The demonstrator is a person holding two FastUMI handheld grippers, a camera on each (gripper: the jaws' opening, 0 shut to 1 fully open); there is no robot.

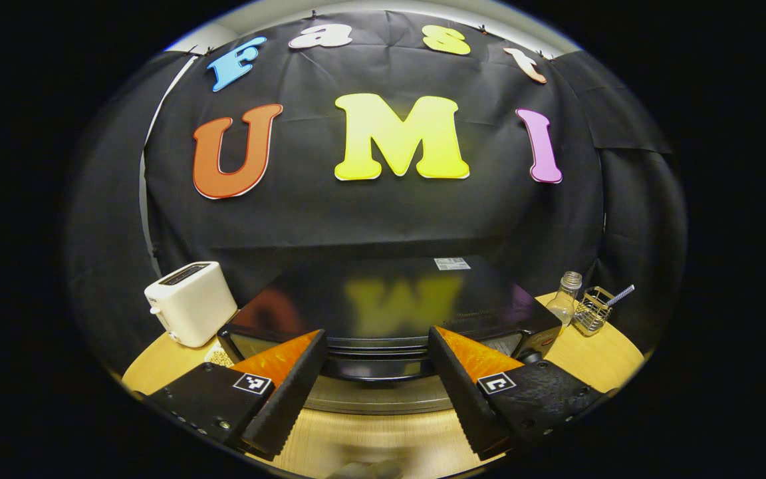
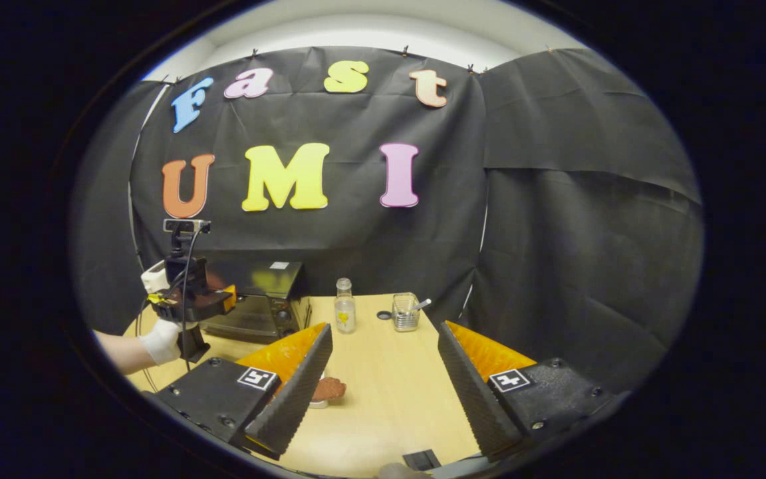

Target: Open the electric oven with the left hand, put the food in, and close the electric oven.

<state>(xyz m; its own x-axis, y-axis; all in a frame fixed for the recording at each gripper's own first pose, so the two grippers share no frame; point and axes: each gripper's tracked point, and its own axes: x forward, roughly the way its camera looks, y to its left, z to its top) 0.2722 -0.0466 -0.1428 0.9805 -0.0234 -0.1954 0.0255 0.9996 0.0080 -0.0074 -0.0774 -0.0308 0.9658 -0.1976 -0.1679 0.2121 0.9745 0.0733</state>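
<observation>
Okay, left gripper lined up on the oven door

The left gripper [image 1: 376,392] hangs wide open, holding nothing, with the oven [image 1: 389,313] dead ahead and its handle [image 1: 380,364] running crosswise between the fingers, door looks shut. The right gripper [image 2: 383,392] is open and empty too; the food [image 2: 327,388] sits on the table [image 2: 389,372] just beside its left finger. Black cloth walls all round.

oven [image 1: 383,313]: black, glossy top, stands on wooden table against the back cloth | door: appears shut, handle bar along its upper front | food [image 2: 327,388]: reddish-brown piece, lies on table in front, well apart from oven
</observation>
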